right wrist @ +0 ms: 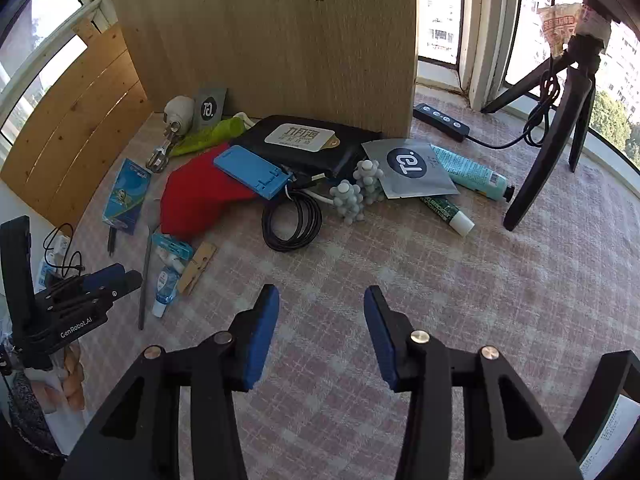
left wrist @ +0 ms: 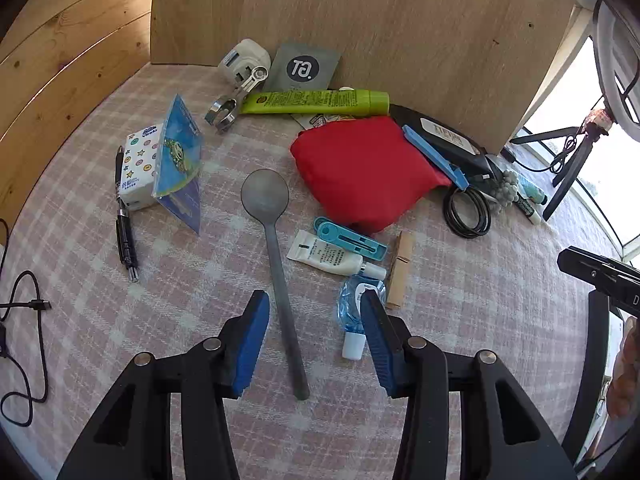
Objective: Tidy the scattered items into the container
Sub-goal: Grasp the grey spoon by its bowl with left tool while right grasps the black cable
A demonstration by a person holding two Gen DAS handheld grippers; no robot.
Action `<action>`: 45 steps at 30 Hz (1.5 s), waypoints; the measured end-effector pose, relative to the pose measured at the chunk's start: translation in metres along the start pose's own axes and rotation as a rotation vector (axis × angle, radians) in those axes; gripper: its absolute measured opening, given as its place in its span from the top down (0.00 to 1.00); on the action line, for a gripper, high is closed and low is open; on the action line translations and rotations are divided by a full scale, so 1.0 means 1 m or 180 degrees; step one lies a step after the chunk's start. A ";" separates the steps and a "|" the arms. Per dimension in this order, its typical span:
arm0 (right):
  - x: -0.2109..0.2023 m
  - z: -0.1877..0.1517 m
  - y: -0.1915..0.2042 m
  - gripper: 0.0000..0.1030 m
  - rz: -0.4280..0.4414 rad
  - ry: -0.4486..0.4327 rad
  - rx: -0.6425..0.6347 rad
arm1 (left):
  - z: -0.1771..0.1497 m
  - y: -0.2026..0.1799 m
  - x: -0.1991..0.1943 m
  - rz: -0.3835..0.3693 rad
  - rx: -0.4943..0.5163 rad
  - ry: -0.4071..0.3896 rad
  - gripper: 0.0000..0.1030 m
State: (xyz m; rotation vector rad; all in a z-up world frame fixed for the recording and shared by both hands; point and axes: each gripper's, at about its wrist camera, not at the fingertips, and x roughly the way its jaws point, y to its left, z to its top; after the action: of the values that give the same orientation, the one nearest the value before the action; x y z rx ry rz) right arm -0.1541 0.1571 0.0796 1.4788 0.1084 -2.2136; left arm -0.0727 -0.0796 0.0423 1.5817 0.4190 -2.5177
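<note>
The left gripper [left wrist: 316,320] is held open just above the checked cloth [left wrist: 480,320], nothing between its pads. The grey spoon [left wrist: 276,248] lies between the fingers, handle end nearest, bowl pointing away. The blue bottle [left wrist: 356,312] is partly hidden by the right-hand finger, and the peg [left wrist: 400,276] lies just beside it.

The right gripper [right wrist: 322,320] is likewise open and empty, over a bare stretch of cloth with free room ahead and to the right as far as the tripod [right wrist: 548,132].

Farther off, the white tube [left wrist: 328,258] and blue clip [left wrist: 352,240] are seen touching the near edge of the red pouch [left wrist: 360,168]. To the left, the tissue pack [left wrist: 140,168] and pens [left wrist: 124,216] are set apart from the rest. The coiled cable [right wrist: 292,220] lies in front of the black case [right wrist: 308,148], which rests against the wooden board [right wrist: 280,40]. No container can be told.
</note>
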 end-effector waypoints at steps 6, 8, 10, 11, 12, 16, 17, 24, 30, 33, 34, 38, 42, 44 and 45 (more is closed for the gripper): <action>0.031 0.021 0.003 0.58 0.0011 0.0103 0.0063 | 0.005 0.015 0.020 0.0077 -0.0066 0.0108 0.63; 0.040 0.027 0.003 0.58 0.0017 0.0154 0.0082 | 0.005 0.016 0.025 0.0082 -0.0057 0.0145 0.65; 0.049 0.031 0.004 0.60 0.0008 0.0201 0.0078 | 0.007 0.016 0.027 0.0105 -0.0025 0.0126 0.65; 0.053 0.033 0.004 0.60 0.0013 0.0228 0.0074 | 0.008 0.015 0.028 0.0113 -0.0013 0.0125 0.65; 0.057 0.035 0.005 0.60 0.0019 0.0255 0.0075 | 0.010 0.015 0.030 0.0125 -0.0009 0.0122 0.65; 0.070 0.040 0.005 0.61 0.0022 0.0318 0.0101 | 0.018 0.015 0.034 0.0151 0.0023 0.0108 0.68; 0.073 0.041 0.005 0.61 0.0024 0.0331 0.0113 | 0.020 0.015 0.035 0.0163 0.0025 0.0104 0.69; 0.089 0.051 0.010 0.64 -0.0019 0.0369 0.0096 | 0.030 0.021 0.039 0.0149 -0.0016 0.0079 0.87; 0.088 0.048 0.008 0.83 0.0002 0.0409 0.0116 | 0.019 0.030 0.033 0.0033 -0.0121 0.0067 0.94; 0.082 0.037 0.005 0.85 0.0009 0.0424 0.0151 | 0.006 0.030 0.027 -0.0004 -0.0103 0.0079 0.94; 0.079 0.032 0.004 0.86 0.0014 0.0428 0.0167 | 0.001 0.029 0.025 -0.0018 -0.0105 0.0084 0.94; 0.063 0.007 -0.002 0.87 0.0055 0.0444 0.0213 | -0.021 0.028 0.014 -0.0118 -0.0123 0.0125 0.94; 0.043 -0.020 -0.012 0.87 0.0097 0.0439 0.0286 | -0.048 0.020 0.000 -0.0238 -0.0111 0.0161 0.94; 0.031 -0.033 -0.018 0.88 0.0098 0.0404 0.0315 | -0.060 0.014 -0.008 -0.0279 -0.0086 0.0160 0.94; 0.024 -0.038 -0.020 0.88 0.0092 0.0379 0.0328 | -0.065 0.010 -0.012 -0.0310 -0.0073 0.0154 0.94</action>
State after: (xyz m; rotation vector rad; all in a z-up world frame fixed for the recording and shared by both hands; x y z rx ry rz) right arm -0.1375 0.1786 0.0384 1.6573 0.0116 -2.1363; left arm -0.0089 -0.0696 0.0250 1.6554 0.5414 -2.5391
